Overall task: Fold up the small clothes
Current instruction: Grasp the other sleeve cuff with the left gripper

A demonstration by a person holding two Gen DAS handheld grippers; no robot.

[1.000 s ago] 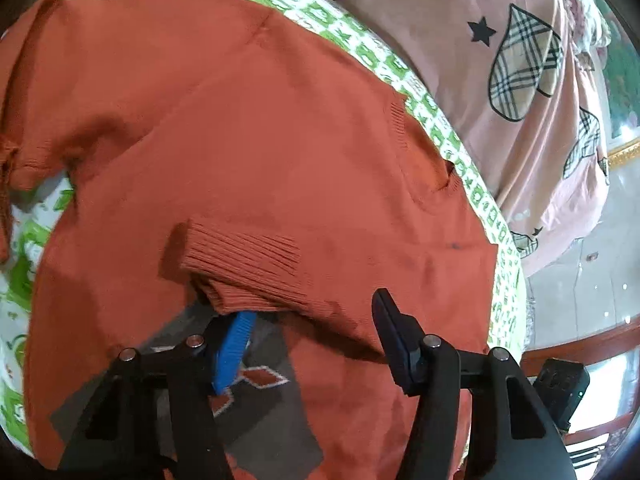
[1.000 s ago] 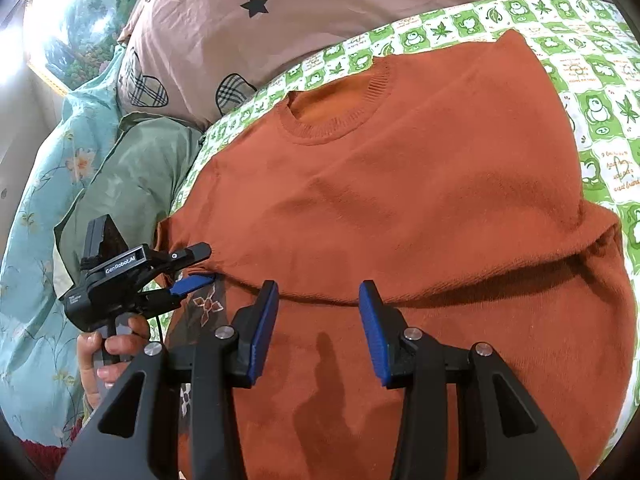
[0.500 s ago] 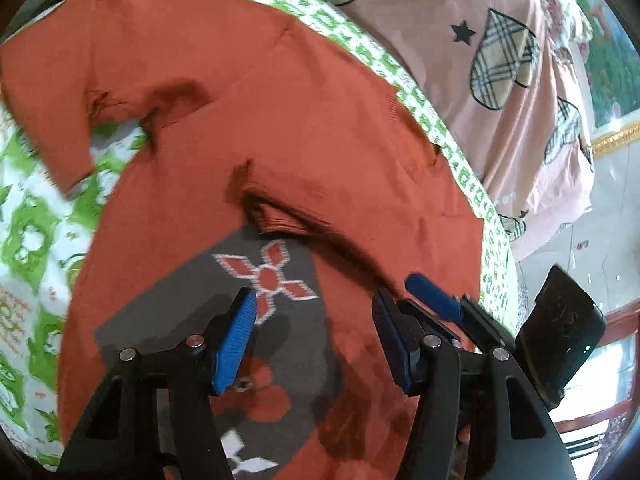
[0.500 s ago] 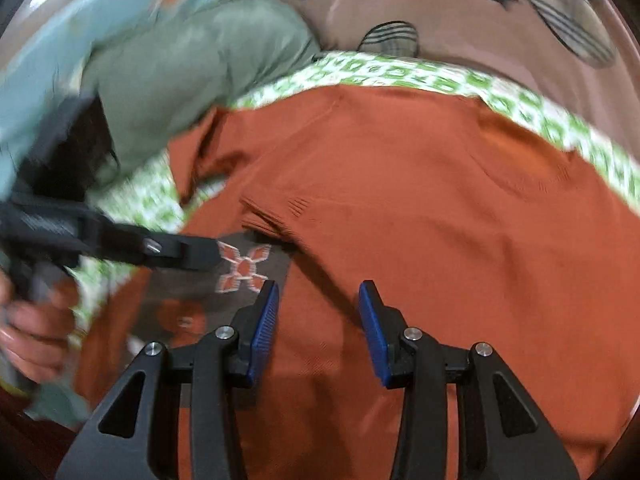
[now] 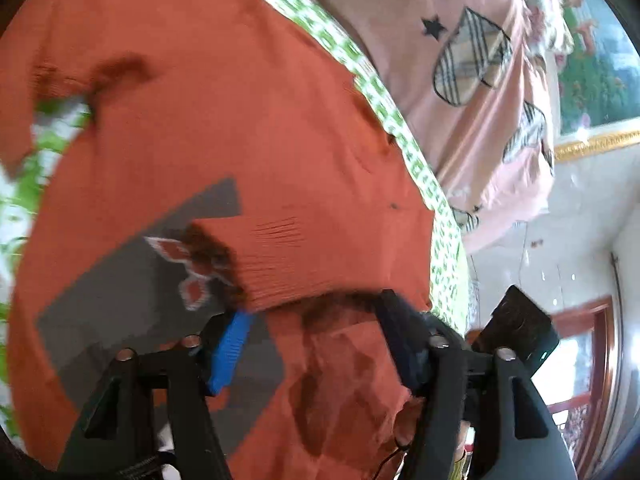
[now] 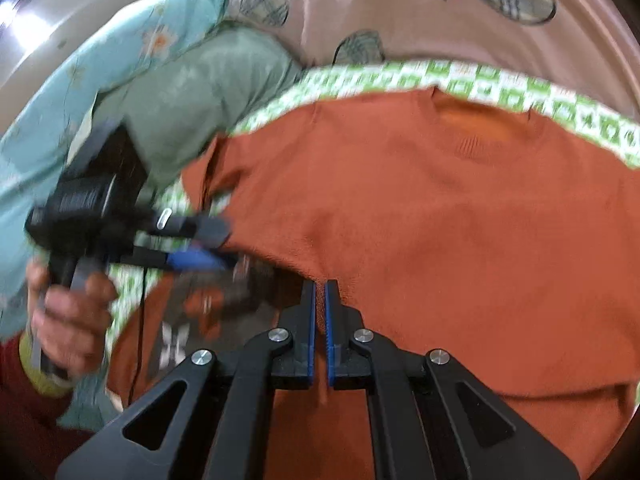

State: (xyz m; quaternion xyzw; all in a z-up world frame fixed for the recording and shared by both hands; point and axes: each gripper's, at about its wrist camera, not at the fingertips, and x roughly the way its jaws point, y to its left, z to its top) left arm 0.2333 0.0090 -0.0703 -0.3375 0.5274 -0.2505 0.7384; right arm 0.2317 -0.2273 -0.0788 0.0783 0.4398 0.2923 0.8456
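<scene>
An orange knit sweater (image 5: 224,120) with a grey patterned panel (image 5: 132,288) lies on a green-and-white checked sheet (image 5: 400,128). In the left wrist view my left gripper (image 5: 316,340) is open, its jaws on either side of a folded ribbed sleeve cuff (image 5: 288,256). In the right wrist view my right gripper (image 6: 320,308) is shut on the folded edge of the sweater (image 6: 460,220). The left gripper (image 6: 208,244) also shows there, at the sweater's left side, with the hand that holds it.
A pink pillow with checked hearts (image 5: 472,64) lies behind the sheet. A turquoise floral cover (image 6: 100,72) and a green pillow (image 6: 208,80) lie at the left. A tiled floor and wooden furniture (image 5: 580,264) lie beyond the bed's right edge.
My right gripper has closed on the sweater's folded edge. My left gripper has moved in around the sleeve cuff. Both views are blurred by motion.
</scene>
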